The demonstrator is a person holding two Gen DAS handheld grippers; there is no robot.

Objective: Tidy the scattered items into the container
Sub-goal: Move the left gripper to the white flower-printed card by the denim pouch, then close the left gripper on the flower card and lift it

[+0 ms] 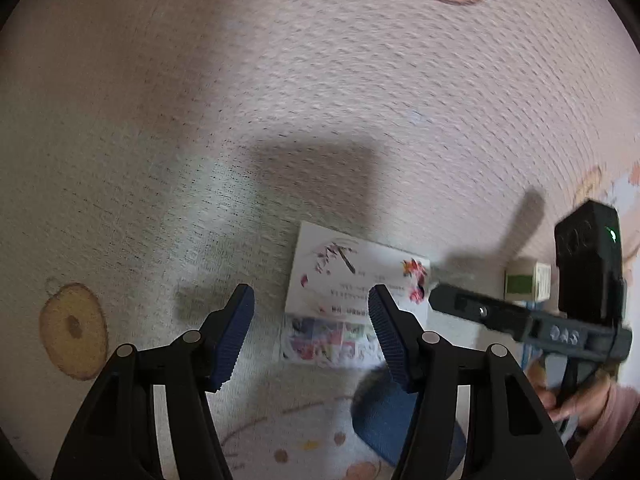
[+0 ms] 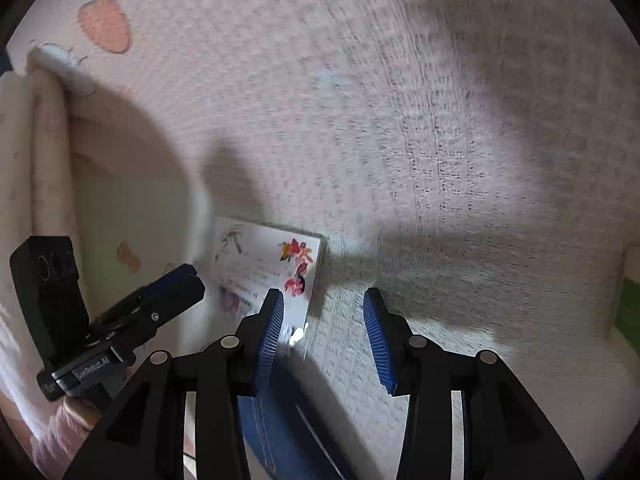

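Note:
A white card printed with flowers [image 1: 352, 276] lies on the pale carpet, over a colourful sheet [image 1: 320, 340]. My left gripper [image 1: 311, 300] hovers open just in front of it, with nothing between its blue pads. Nearer me lies a blue fabric item [image 1: 384, 416]. A small green-and-white box [image 1: 528, 284] stands to the right. In the right wrist view the card [image 2: 272, 268] is ahead left, and my right gripper [image 2: 324, 308] is open over bare carpet beside its right edge. The blue item [image 2: 280, 420] lies under its left finger.
The carpet [image 1: 360, 100] has fruit motifs and stretches far ahead. A cream padded roll [image 2: 44, 140] runs along the left in the right wrist view. A hand in a pink sleeve [image 1: 580, 400] holds the right gripper [image 1: 440, 296]. The green box [image 2: 628, 308] shows at the right edge.

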